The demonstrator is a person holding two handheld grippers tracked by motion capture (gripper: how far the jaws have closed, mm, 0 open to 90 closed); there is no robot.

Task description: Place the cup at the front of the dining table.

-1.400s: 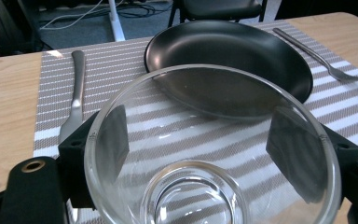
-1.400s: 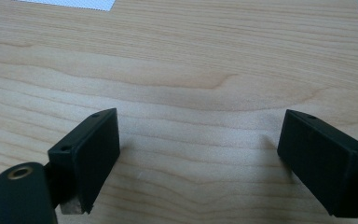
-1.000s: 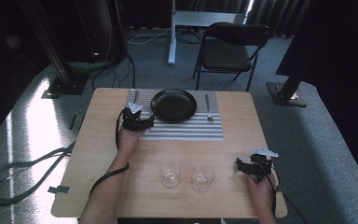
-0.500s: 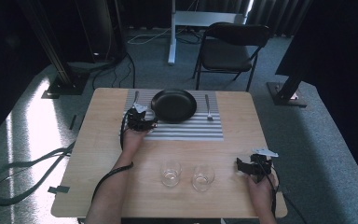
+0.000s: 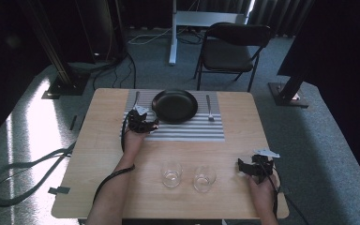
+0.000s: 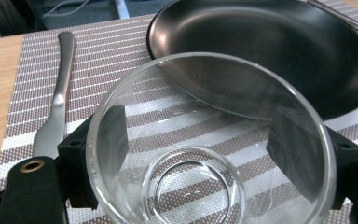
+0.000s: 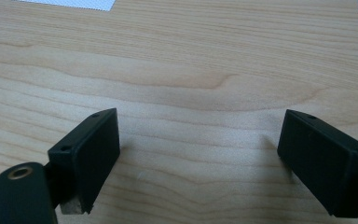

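While the left gripper hovers over the near-left part of the grey-and-white striped woven placemat, its two black jaws clamp the wall of a clear round drinking glass from either side, one pad at nine o'clock of the rim and the other at three o'clock in the left gripper view. The glass sits upright in that grip, mouth toward the camera, its thick base ring showing through over the stripes. Whether the base already touches the mat I cannot tell.

From the held glass, the round matte black plate lies at about one o'clock, just beside the rim; through the glass wall the two outlines overlap. At ten o'clock a silver metal knife lies on the mat with its long axis running away from the gripper, roughly twelve to six, near the left jaw but apart from it. The setting-down spot, as I judge it, is the bare strip of mat between knife and plate, so the glass must stay clear of the plate edge on its right.

On the high view, two more clear glasses stand on the pale wooden table at five o'clock from the left gripper. The right gripper rests beyond them, its jaws spread wide over bare wood, holding nothing.
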